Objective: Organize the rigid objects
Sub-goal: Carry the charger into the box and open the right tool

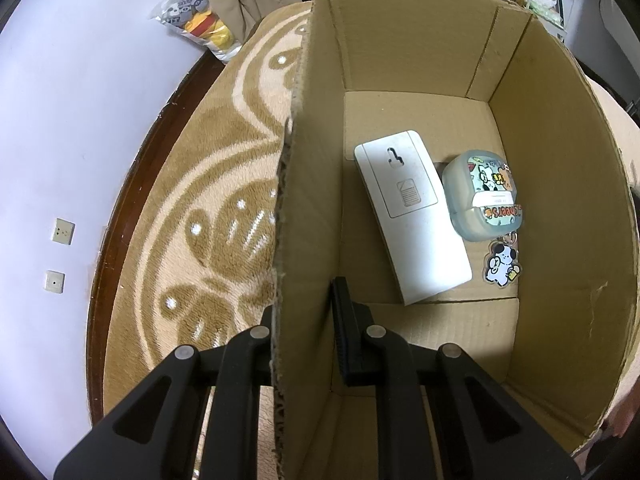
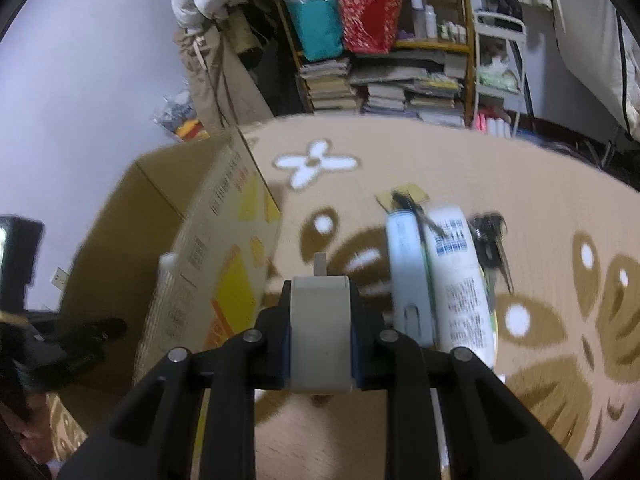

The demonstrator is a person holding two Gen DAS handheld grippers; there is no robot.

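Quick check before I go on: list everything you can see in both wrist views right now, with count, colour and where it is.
cardboard box: 1, brown, open, on the rug; left tool grips its wall
flat device: 1, white, on the box floor
lidded case: 1, pale green with cartoon stickers, in the box, right of the flat device
dog charm: 1, white and black, box floor beside the case
grey block: 1, grey-beige, held in the right tool
white tubes: 2, white with print, lying on the rug
dark items: small bunch, black, blurred, beside the tubes
rug: 1, tan with a brown and white pattern
bookshelf: 1, yellow frame, background
left tool: 1, black
right tool: 1, black
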